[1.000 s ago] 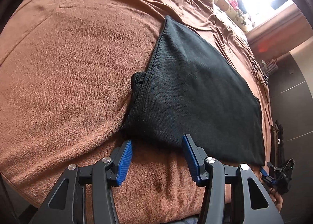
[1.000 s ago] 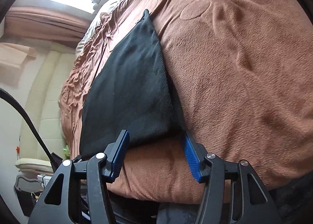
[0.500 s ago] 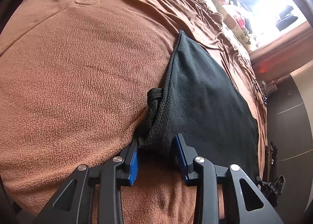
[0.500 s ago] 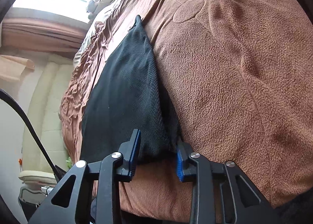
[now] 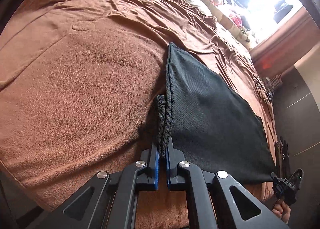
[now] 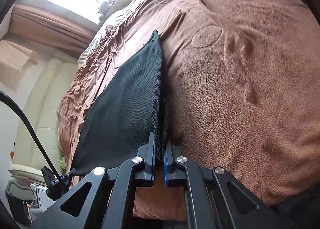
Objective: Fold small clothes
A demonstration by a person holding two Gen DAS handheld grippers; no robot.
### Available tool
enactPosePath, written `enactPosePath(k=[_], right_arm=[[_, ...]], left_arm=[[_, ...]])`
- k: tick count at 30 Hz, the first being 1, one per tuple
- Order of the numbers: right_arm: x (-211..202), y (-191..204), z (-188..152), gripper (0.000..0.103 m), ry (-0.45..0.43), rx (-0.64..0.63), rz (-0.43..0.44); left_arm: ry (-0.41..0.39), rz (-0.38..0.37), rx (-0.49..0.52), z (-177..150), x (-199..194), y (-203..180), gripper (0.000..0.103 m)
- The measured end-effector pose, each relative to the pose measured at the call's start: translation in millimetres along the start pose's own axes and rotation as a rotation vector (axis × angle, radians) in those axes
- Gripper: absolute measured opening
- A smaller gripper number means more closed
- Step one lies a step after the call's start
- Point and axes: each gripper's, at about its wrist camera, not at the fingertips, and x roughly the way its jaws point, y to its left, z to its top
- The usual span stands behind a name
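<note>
A black mesh garment (image 5: 210, 112) lies on the brown blanket (image 5: 84, 80) of a bed. My left gripper (image 5: 163, 149) is shut on the garment's near left corner, which bunches up between the blue pads. In the right wrist view the same garment (image 6: 128, 104) stretches away to the left, and my right gripper (image 6: 159, 151) is shut on its near right corner. The right gripper (image 5: 288, 185) also shows at the far lower right of the left wrist view, at the garment's other corner.
The brown blanket (image 6: 240, 88) covers the bed, wrinkled toward the far side. Stuffed toys (image 5: 230, 14) sit under a bright window at the bed's far end. A cream padded headboard or wall (image 6: 40, 98) is on the left in the right wrist view.
Both grippers moved forward onto the garment's near corners and closed on them. The cloth's near edge is now pinched and bunched at each gripper.
</note>
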Motion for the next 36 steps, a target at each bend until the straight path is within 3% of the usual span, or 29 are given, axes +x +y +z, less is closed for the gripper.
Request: enactPosePath(k=[20, 26, 30, 36], right_arm=[[-32, -2, -22, 0.003, 0.060, -0.051, -0.081], [-43, 20, -23, 0.012, 0.035, -0.177, -0.196], [-54, 38, -19, 0.034, -0.005, -0.230, -0.225], [-39, 70, -22, 0.035, 0.019, -0.327, -0.205]], left_arm=[[0.029, -0.030, -0.059, -35, -17, 16, 0.005], [0.049, -0.028, -0.090, -41, -4, 22, 0.007], [0.045, -0.041, -0.111, -45, -2, 27, 0.024], [0.022, -0.060, -0.141, -51, -1, 32, 0.025]])
